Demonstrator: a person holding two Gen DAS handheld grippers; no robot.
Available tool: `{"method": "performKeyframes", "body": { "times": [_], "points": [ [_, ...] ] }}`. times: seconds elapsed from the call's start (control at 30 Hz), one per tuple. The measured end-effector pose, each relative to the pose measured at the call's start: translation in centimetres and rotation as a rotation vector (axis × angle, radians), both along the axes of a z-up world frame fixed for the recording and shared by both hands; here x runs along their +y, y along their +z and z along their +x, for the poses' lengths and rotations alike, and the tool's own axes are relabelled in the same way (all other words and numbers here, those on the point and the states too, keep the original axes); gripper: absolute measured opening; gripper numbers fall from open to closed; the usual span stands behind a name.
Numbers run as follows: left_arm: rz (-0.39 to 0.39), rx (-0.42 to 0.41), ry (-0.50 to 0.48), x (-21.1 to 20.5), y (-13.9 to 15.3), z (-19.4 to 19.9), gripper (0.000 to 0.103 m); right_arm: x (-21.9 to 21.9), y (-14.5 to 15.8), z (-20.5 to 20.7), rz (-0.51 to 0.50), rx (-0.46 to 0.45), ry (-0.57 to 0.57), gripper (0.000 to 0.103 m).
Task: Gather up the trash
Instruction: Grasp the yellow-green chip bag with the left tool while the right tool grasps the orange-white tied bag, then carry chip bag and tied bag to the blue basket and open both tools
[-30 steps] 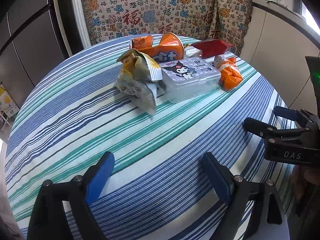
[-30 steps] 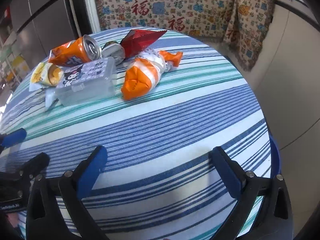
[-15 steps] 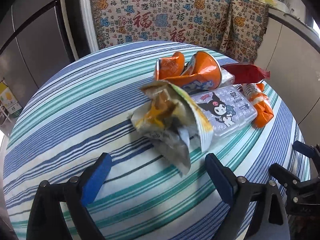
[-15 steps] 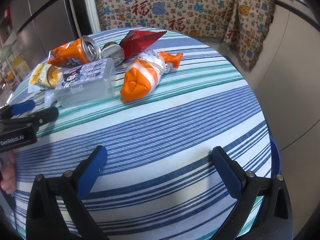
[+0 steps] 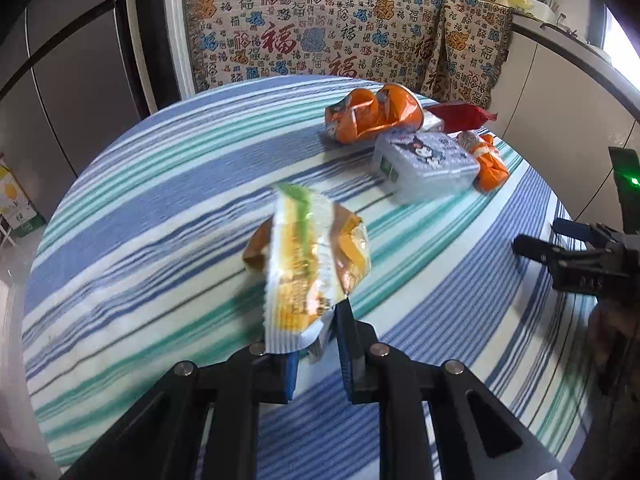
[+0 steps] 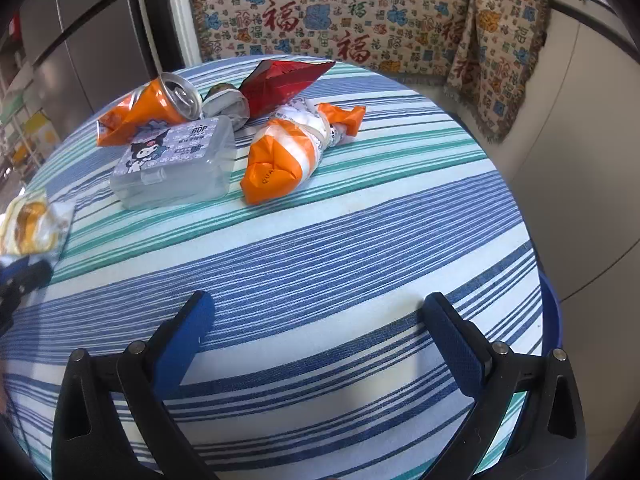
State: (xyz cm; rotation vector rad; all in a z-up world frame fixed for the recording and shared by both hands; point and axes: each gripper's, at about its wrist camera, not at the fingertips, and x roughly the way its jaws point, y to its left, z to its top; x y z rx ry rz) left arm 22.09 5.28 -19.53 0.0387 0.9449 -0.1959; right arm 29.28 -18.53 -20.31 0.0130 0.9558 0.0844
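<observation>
My left gripper (image 5: 316,340) is shut on a crumpled yellow and white snack wrapper (image 5: 308,264) and holds it above the striped round table (image 5: 160,200). The wrapper also shows in the right wrist view (image 6: 34,224) at the far left. My right gripper (image 6: 320,332) is open and empty over the table's near edge. Further back lie a crushed orange can (image 6: 152,112), a clear plastic box with a cartoon sticker (image 6: 176,160), an orange and white wrapper (image 6: 288,152), a red wrapper (image 6: 284,82) and a grey crumpled wrapper (image 6: 226,106).
A patterned blanket (image 6: 360,12) covers the bench behind the table. A steel fridge (image 5: 60,80) stands at the left. White cabinets (image 6: 580,140) run along the right. A blue rim (image 6: 554,312) shows below the table's right edge.
My left gripper reached the yellow wrapper, shut on it, and pulled it back away from the pile. My right gripper stayed open and almost still.
</observation>
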Motion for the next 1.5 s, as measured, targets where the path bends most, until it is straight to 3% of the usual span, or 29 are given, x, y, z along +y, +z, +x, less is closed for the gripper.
{"method": "performKeyframes", "body": {
  "times": [0.1,0.23,0.37,0.43,0.53,0.63,0.73,0.9,0.97,1.03,1.17,1.23,1.3,1.33,1.37,1.5],
  "points": [
    [-0.023,0.020,0.025,2.0,0.3,-1.7,0.023,0.0,0.0,0.1,0.000,0.000,0.000,0.103],
    [-0.028,0.012,0.076,4.2,0.7,-2.6,0.055,-0.1,0.0,0.2,0.000,0.000,0.000,0.103],
    [-0.088,-0.016,-0.018,3.9,1.5,-3.5,0.073,0.0,0.0,0.0,0.000,0.000,0.000,0.103],
    [-0.084,-0.034,-0.086,2.6,1.9,-3.5,0.077,0.0,0.0,0.1,0.000,0.000,0.000,0.103],
    [-0.046,-0.064,-0.146,1.1,2.1,-2.2,0.077,0.0,0.0,0.0,0.000,0.000,0.000,0.103],
    [-0.028,-0.027,-0.208,-0.1,1.2,0.4,0.077,0.0,0.0,0.1,0.001,0.000,-0.001,0.103],
    [0.038,-0.008,-0.210,-1.0,0.1,2.3,0.077,-0.1,0.1,0.2,0.007,0.000,0.006,0.103],
    [0.019,-0.026,-0.158,-0.8,-0.5,2.7,0.076,-1.6,0.4,-0.8,0.084,-0.023,0.004,0.102],
    [0.025,-0.045,-0.121,-0.6,-0.3,2.5,0.048,-2.4,0.7,-0.3,0.136,-0.023,-0.022,0.102],
    [0.016,-0.043,-0.086,-0.5,-0.2,2.3,0.044,-2.6,1.2,0.7,0.175,-0.013,-0.020,0.100],
    [0.027,-0.036,0.028,-0.4,-0.1,1.4,0.038,-0.9,2.4,4.0,0.188,-0.012,0.012,0.086],
    [0.015,-0.030,0.095,-0.2,0.0,1.0,0.038,-0.1,2.4,5.6,0.210,0.002,0.016,0.073],
    [0.008,-0.035,0.128,0.0,0.0,0.5,0.038,0.3,2.0,6.9,0.197,0.020,0.008,0.071],
    [0.012,-0.038,0.131,-0.1,0.0,0.3,0.038,0.4,1.7,7.3,0.186,0.030,0.002,0.060],
    [0.012,-0.040,0.131,0.0,0.0,0.1,0.038,0.4,1.3,7.5,0.185,0.039,0.006,0.037],
    [0.003,-0.036,0.121,0.4,0.1,-0.5,0.039,0.4,1.7,5.4,0.144,0.018,0.092,0.037]
  ]
}}
